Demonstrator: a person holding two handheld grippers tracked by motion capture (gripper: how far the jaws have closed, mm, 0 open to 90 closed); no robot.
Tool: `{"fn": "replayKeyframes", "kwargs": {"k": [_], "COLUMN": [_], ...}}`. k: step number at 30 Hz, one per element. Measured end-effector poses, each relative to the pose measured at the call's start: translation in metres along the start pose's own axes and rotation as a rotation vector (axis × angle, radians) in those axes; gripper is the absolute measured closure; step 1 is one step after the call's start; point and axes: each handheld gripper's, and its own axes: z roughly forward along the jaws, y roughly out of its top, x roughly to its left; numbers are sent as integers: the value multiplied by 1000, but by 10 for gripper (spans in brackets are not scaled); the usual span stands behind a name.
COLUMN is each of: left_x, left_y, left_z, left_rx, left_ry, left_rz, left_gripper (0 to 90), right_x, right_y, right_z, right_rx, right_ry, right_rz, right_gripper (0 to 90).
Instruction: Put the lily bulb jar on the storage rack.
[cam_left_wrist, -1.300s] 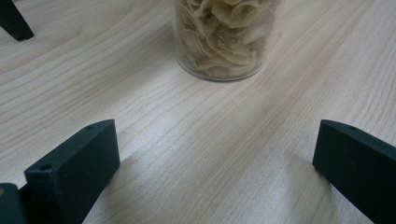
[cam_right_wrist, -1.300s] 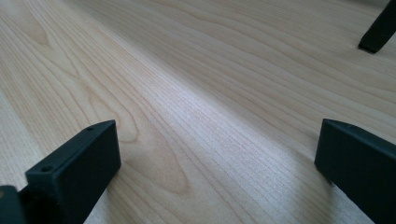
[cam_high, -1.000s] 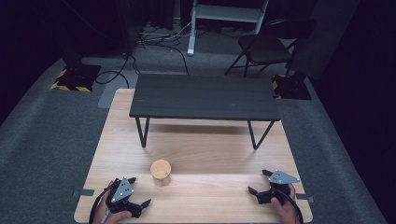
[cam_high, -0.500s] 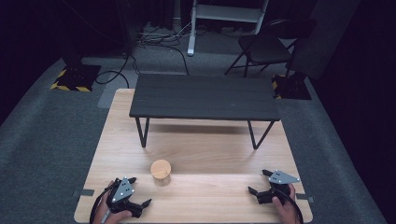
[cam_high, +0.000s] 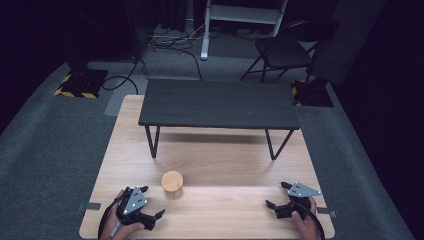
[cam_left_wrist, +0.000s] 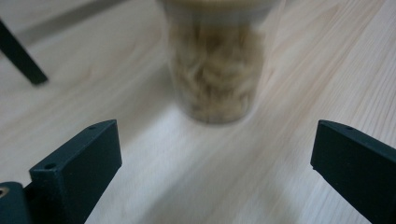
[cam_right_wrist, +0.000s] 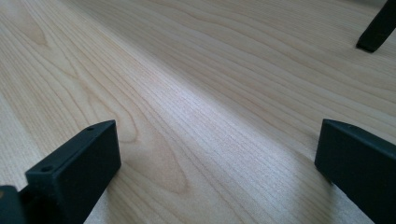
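A clear jar with a round wooden lid stands on the pale wooden table, left of centre near the front. In the left gripper view the jar holds pale curled pieces and looks blurred. My left gripper rests just front-left of the jar; it is open and the jar stands a short way beyond its jaws. That left gripper has nothing between its fingers. My right gripper sits at the front right, open, with bare wood between its jaws.
A low black bench on thin metal legs spans the back half of the table. One leg shows at the left gripper view's upper left, another leg at the right gripper view's upper right. Grey carpet, a chair and cables lie beyond.
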Motion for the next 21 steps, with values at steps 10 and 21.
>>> {"fn": "replayKeyframes", "kwargs": {"k": [10, 21], "left_x": [17, 21], "left_y": [47, 83], "left_z": [12, 48], "left_rx": [8, 68], "left_ry": [-57, -92], "left_rz": [15, 31], "left_gripper": [9, 15], "right_x": [1, 1], "right_y": [0, 0], "right_z": [0, 0], "right_rx": [0, 0], "right_ry": [-3, -3], "right_rz": [1, 1], "right_gripper": [0, 0]}}
